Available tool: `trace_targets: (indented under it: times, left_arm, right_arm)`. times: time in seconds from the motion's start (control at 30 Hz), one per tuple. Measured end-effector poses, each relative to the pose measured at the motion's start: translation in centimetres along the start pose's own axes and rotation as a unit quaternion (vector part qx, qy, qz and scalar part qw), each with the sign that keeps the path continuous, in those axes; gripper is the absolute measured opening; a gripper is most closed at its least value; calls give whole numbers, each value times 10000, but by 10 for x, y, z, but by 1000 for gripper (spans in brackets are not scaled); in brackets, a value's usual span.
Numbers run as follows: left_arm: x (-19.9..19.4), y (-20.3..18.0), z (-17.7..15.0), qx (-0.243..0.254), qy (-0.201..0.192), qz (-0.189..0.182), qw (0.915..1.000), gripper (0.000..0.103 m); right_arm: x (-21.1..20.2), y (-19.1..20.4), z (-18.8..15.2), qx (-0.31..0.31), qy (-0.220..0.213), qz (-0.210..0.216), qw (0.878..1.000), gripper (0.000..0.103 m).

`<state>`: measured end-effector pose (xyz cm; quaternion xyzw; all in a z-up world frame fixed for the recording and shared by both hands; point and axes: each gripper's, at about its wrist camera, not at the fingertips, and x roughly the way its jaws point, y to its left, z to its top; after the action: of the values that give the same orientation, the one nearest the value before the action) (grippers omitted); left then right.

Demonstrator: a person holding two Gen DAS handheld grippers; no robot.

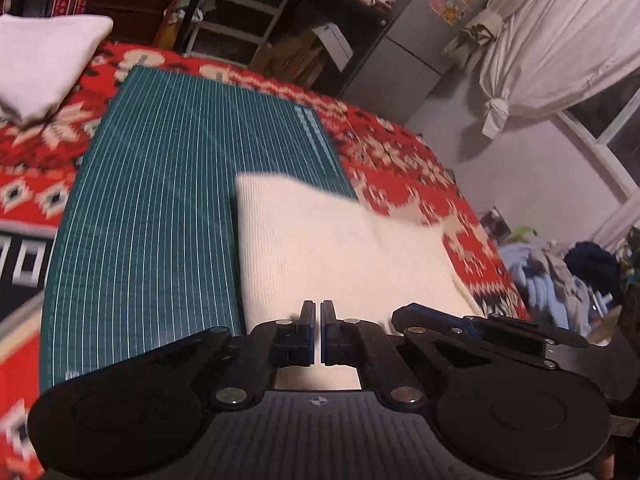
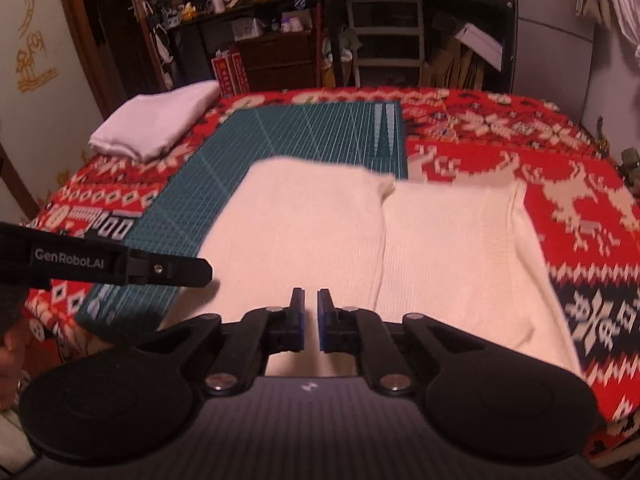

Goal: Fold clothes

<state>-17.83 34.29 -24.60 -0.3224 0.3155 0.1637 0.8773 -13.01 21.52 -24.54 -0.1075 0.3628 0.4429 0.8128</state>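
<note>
on the green mat, a cream sweater lies folded.
both claws, left claw and right claw, nearly together, empty; only the right wrist view shows its ribbed half.

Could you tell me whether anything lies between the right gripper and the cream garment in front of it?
Nothing visible does. The right gripper hangs over the near edge of the cream garment; the left gripper is off to its left, not in the path.

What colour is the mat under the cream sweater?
Dark teal-green with a fine pale grid, seen best in the left wrist view: cutting mat beneath the cream sweater.
</note>
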Motion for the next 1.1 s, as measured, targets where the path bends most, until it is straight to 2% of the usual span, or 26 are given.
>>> trace_targets:
  times: [0.2, 0.3, 0.33, 0.43, 0.53, 0.73, 0.8, 0.83, 0.9, 1.0, 1.1]
  left_arm:
    - [22, 11, 10, -33, 186, -59, 9998, 2]
    - [23, 14, 5, 20, 282, -48, 9996, 3]
    - [24, 15, 3, 38, 314, -44, 9995, 3]
    - [23, 12, 9, 94, 265, -65, 9996, 2]
    - [22, 9, 17, 147, 186, -95, 9997, 2]
    - [35, 12, 24, 178, 221, -136, 9995, 2]
    - [39, 13, 26, 189, 232, -150, 9994, 3]
    - [41, 14, 28, 194, 238, -157, 9994, 3]
    - [41, 16, 26, 143, 262, -183, 9994, 2]
    - [30, 15, 20, 138, 325, -251, 9991, 2]
    - [18, 13, 13, 167, 384, -326, 9986, 2]
  right_arm:
    - [35, 3, 37, -72, -64, 31, 9999, 7]
    - [54, -2, 35, -73, 96, -62, 9999, 7]
    - [58, -7, 32, -73, 111, -75, 9999, 3]
    - [56, -18, 30, 11, 35, -47, 10000, 2]
    - [52, -26, 39, 91, -104, -206, 9997, 6]
    - [77, -42, 63, 332, -29, 179, 9993, 6]
    - [88, -46, 68, 289, -18, 21, 9996, 4]
    - [93, -49, 70, 303, -15, -37, 9995, 0]
    - [99, -58, 70, 420, 2, -30, 9991, 0]
    - [98, -63, 72, 397, -27, -61, 9992, 0]
    - [78, -64, 71, 478, -211, -154, 9985, 2]
